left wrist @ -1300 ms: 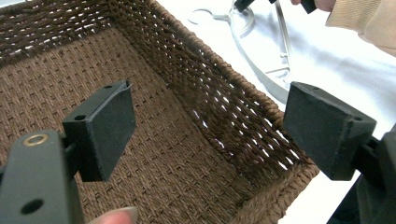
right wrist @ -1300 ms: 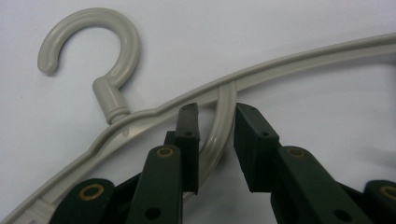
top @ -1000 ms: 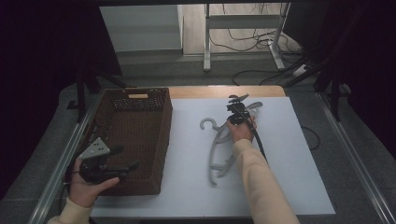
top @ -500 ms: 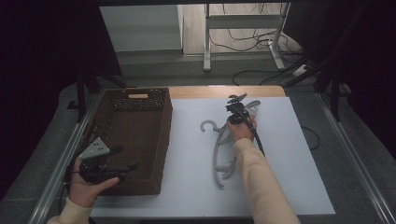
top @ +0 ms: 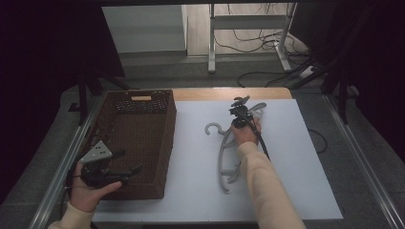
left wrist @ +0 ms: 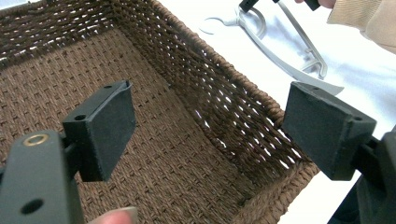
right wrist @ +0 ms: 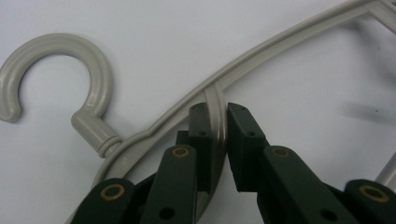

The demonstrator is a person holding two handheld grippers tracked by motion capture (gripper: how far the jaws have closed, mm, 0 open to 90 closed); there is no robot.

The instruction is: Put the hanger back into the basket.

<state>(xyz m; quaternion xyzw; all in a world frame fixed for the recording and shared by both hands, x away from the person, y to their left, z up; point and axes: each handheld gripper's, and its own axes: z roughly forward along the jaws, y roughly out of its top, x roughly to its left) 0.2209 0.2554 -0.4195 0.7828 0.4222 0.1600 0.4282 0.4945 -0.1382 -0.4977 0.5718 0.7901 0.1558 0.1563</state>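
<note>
A grey plastic hanger lies on the white table top, its hook pointing toward the basket. My right gripper sits at the hanger's far end. In the right gripper view the gripper is shut on a thin inner bar of the hanger, just below its curved shoulder. A brown wicker basket stands at the left with nothing in it. My left gripper hovers over its near corner, open. The left gripper view shows that gripper with only basket weave between its jaws, and the hanger beyond.
Metal rails run along both sides of the table. A wooden strip edges the far side. Behind it are a stand's legs and cables on the floor. The person's right forearm lies across the near middle.
The hanger has shifted slightly on the table, its near end swinging a little toward the front edge, with the right gripper on it. The left gripper has stayed put.
</note>
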